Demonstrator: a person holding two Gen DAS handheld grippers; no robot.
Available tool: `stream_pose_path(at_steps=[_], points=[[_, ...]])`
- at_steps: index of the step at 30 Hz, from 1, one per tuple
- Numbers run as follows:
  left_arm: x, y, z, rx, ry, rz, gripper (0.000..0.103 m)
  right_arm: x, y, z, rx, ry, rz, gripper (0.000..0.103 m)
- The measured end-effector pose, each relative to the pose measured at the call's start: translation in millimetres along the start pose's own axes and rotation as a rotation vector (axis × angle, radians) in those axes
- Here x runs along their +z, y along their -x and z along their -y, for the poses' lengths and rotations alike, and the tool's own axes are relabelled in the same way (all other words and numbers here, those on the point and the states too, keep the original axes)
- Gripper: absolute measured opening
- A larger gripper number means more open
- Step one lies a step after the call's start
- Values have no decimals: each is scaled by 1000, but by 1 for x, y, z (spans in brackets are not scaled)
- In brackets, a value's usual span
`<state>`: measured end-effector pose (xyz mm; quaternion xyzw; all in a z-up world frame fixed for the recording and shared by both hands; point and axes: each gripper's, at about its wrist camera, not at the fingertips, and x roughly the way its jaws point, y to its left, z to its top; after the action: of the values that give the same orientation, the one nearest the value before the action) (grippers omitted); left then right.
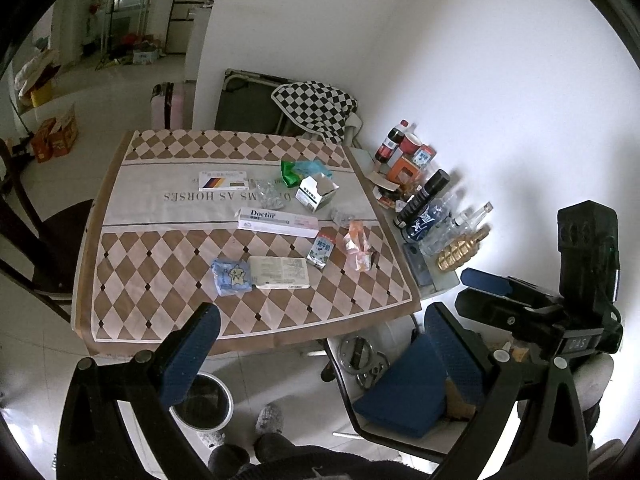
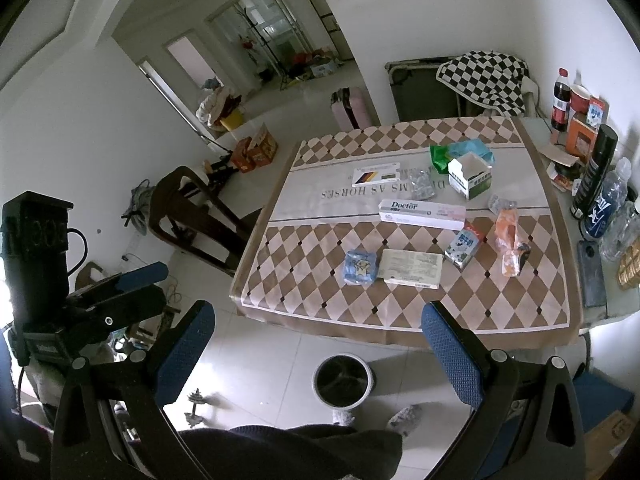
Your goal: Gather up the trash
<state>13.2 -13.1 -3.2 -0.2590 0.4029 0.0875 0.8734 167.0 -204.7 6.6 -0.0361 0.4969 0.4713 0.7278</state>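
Note:
Litter lies on the checked tablecloth [image 1: 168, 280]: a blue tissue pack [image 1: 232, 278] [image 2: 360, 267], a flat white box [image 1: 279, 273] [image 2: 412, 269], a "Doctor" toothpaste box [image 1: 278, 222] [image 2: 422, 211], a small milk carton [image 1: 321, 252] [image 2: 464, 246], an orange wrapper [image 1: 358, 246] [image 2: 508, 246], an opened white-green carton [image 1: 316, 194] [image 2: 468, 178] and a green bag [image 1: 292, 172]. A round bin [image 1: 204, 400] [image 2: 342, 380] stands on the floor below the table's near edge. My left gripper [image 1: 320, 356] and right gripper [image 2: 318, 356] hover open above the floor, short of the table, holding nothing.
A side shelf on the right carries bottles [image 1: 424, 200] [image 2: 596, 168], a cola bottle [image 2: 561, 96] and cups. A dark wooden chair [image 2: 192, 216] stands left of the table. A blue-cushioned seat [image 1: 404, 388] is near me, with a person's slippers [image 1: 270, 420] beside the bin.

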Motion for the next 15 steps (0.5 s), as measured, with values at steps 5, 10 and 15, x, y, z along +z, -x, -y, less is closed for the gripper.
stream_pose_path(at_steps=[5,10,15], points=[[-3,1,0,-1,-4,-1,103,-1,4,-1,0,1,0,103],[-4,0,1,1,-6,1,103,-3,2,6,3,3,-1,103],[-3,0,0,0,-6,1,103,-2,3,6,3,4,0,103]])
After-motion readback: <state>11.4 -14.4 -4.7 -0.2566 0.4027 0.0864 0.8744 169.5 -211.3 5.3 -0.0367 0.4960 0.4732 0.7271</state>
